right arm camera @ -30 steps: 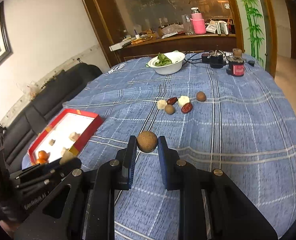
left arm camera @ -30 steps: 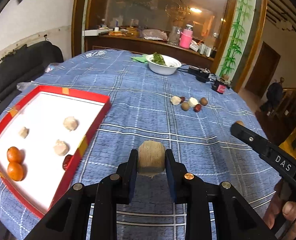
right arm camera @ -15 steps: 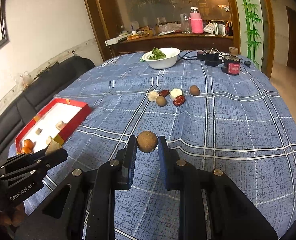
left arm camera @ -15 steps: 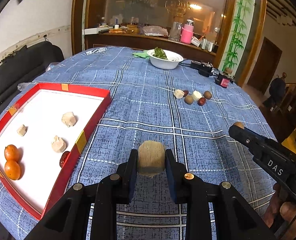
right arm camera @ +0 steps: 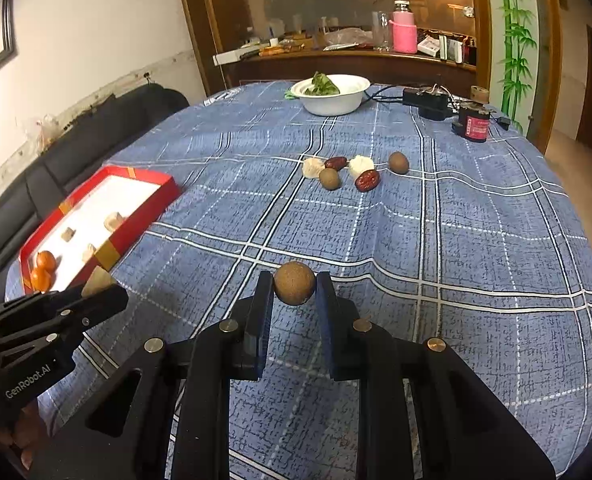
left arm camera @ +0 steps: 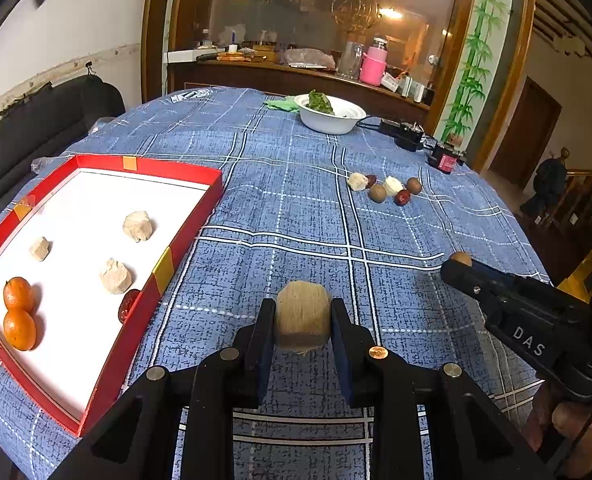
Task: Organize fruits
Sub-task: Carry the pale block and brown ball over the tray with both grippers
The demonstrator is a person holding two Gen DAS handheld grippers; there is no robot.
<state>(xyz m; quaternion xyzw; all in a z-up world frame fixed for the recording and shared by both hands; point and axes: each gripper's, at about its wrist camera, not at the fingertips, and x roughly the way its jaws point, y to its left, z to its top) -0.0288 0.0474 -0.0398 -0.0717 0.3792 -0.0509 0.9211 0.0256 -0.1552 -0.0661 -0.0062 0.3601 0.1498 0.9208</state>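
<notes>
Carrying fruit toward red tray (left arm camera: 184,240): we clench a pale chunk (left arm camera: 303,315) in left tool (left arm camera: 302,344), brown ball (right arm camera: 294,282) in right tool (right arm camera: 292,312). Next: lower both w/ care inside tray rim, then release.

Dim warm indoor light, glowing ceiling lamps behind glass (2 fisheye views), bowed dark corners, soft shadows, sharp focus

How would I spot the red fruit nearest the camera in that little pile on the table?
Start at the white bowl at the far side of the blue tablecloth, then come nearer to the small pile. The red date lies at its near edge, beside a brown round fruit; it is wrinkled, glossy and brighter red.
</notes>
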